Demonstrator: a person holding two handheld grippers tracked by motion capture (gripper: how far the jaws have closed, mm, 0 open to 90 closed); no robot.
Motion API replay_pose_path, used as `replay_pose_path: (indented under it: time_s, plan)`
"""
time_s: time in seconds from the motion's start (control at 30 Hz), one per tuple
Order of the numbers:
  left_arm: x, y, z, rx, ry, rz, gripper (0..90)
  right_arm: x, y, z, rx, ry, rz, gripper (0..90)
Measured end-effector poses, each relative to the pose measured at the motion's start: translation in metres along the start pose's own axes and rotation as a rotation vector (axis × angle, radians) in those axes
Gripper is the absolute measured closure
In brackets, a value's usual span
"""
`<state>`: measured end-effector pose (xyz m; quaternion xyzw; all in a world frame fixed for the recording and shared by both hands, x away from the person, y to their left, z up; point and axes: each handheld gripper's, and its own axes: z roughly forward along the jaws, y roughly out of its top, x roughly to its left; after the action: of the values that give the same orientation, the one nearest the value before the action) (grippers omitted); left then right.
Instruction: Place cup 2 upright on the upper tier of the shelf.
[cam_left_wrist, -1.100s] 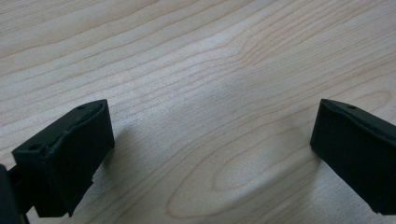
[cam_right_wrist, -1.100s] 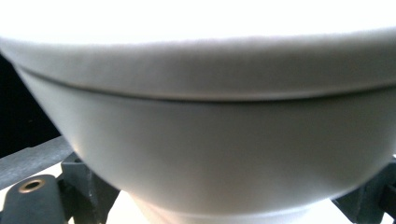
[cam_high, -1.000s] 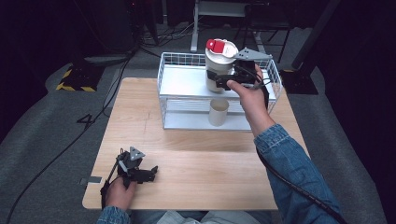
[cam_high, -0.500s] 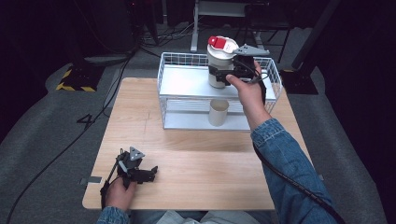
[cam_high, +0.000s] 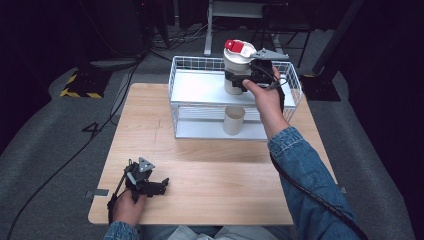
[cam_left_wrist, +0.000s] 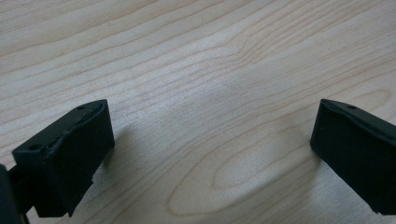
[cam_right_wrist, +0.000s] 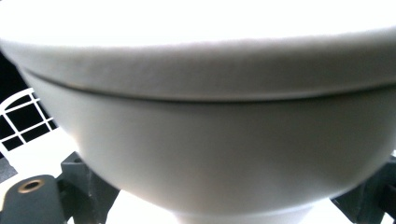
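Two grippers in play. Right gripper (cam_high: 239, 80) reaches forward over the table, forearm in a denim sleeve (cam_high: 305, 175) stretched from bottom right, jaws clamped on the white container (cam_high: 235, 70) with red-and-white lid (cam_high: 239, 48), held upright at the upper shelf of the white wire rack (cam_high: 200, 90), near its back right. Right gripper view: container's white body (cam_right_wrist: 201, 140) pressed close between the jaws, rack wire at left. Beige cup (cam_high: 233, 120) stands on the rack's lower shelf, directly below. Left gripper (cam_high: 159, 186) rests low on the wooden table (cam_high: 225, 175) near its front-left edge, jaws spread wide, nothing between, bare wood (cam_left_wrist: 210, 116) under them. Broad open tabletop between left gripper and rack.
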<state>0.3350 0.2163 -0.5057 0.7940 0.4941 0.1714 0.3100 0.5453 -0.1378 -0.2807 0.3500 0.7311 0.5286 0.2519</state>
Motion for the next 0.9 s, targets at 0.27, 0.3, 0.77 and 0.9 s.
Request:
replay_pose_path:
  time_s: [0.27,0.3,0.77,0.9]
  plan:
    - [0.0000,0.0000,0.0000,0.000,0.000,0.001,0.0,-0.0065,-0.0026,-0.0003,-0.007,0.008,0.060,11.4]
    - [0.0000,0.0000,0.0000,0.000,0.000,0.000,0.0,-0.0081,-0.0034,-0.0003,-0.010,0.011,0.074,11.4]
    - [0.0000,0.0000,0.0000,0.000,0.000,0.000,0.0,-0.0102,-0.0037,-0.0020,-0.018,0.014,0.067,12.7]
    - [0.0000,0.0000,0.0000,0.000,0.000,0.000,0.0,-0.0090,-0.0034,-0.0023,-0.016,0.005,0.067,12.7]
